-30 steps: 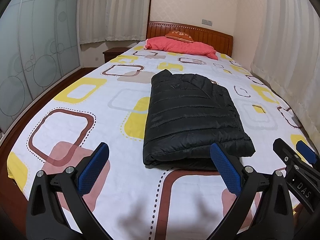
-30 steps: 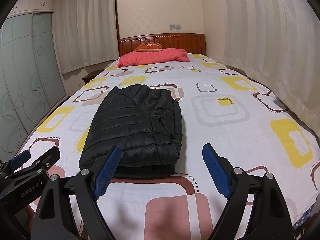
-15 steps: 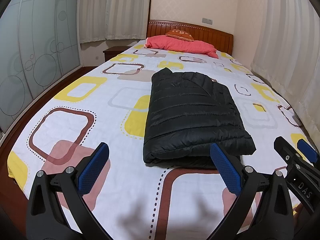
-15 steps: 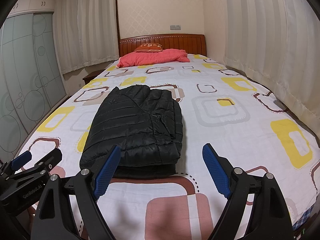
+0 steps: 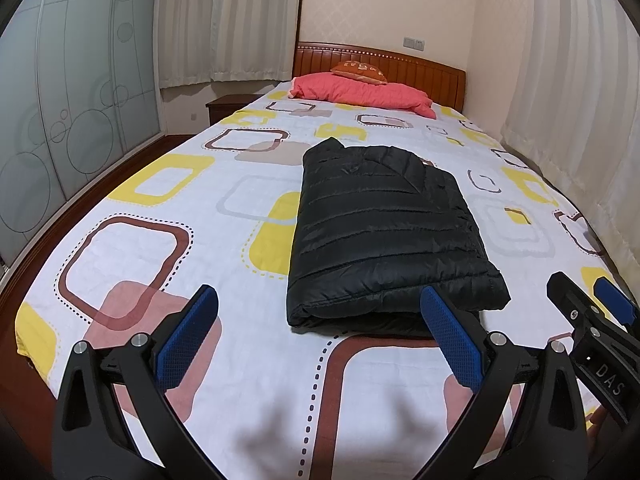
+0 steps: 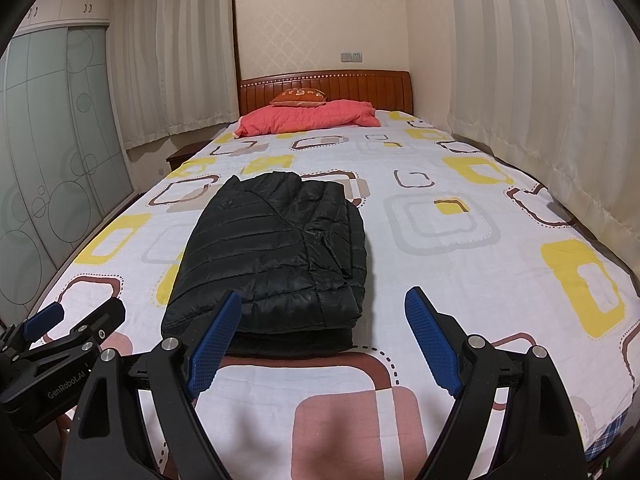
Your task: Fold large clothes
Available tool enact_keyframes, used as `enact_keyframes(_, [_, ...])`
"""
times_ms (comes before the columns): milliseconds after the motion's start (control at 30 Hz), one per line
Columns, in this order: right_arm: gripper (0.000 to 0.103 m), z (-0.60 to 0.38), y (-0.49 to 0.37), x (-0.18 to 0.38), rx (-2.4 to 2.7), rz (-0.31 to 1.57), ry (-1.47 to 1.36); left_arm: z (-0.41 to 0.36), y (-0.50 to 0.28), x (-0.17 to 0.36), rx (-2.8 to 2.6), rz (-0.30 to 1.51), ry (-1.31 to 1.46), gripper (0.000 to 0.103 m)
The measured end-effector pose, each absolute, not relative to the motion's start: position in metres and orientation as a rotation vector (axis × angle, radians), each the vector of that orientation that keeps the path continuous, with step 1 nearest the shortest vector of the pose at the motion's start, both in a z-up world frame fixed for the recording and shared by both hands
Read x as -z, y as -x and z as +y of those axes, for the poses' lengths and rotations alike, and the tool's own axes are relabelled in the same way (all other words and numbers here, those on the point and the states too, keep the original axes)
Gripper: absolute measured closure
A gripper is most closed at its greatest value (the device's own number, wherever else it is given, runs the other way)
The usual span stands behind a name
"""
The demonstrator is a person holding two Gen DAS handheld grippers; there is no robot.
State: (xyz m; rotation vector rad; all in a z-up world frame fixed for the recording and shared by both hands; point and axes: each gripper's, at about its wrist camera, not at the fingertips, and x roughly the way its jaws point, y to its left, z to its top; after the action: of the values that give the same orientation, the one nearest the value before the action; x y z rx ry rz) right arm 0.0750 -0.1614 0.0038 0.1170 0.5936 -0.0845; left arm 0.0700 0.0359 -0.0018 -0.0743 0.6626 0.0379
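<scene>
patterned bedsheet [image 5: 192, 184], curtained bedroom

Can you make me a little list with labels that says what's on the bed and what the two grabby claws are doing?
garment: black puffer jacket, folded into a thick rectangle, lying flat
surface: bed sheet, white with yellow, brown and pink squares
far end of bed: pink pillow with a small orange cushion on top, wooden headboard behind
left gripper: open, holding nothing, short of the jacket's near edge
right gripper: open, holding nothing, also near that edge
fold status: looks finished
</scene>
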Motion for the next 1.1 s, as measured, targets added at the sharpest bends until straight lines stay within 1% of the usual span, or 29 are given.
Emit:
enact_keyframes(900, [0.020, -0.155, -0.075, -0.011, 0.084, 0.584, -0.110, 0.033, -0.067, -0.009, -0.037, 0.630, 0.043, 0.002])
enact_keyframes(1100, [0.020, -0.156, -0.076, -0.009, 0.082, 0.589, -0.115, 0.032, -0.066, -0.007, -0.006, 0.605, 0.078, 0.002])
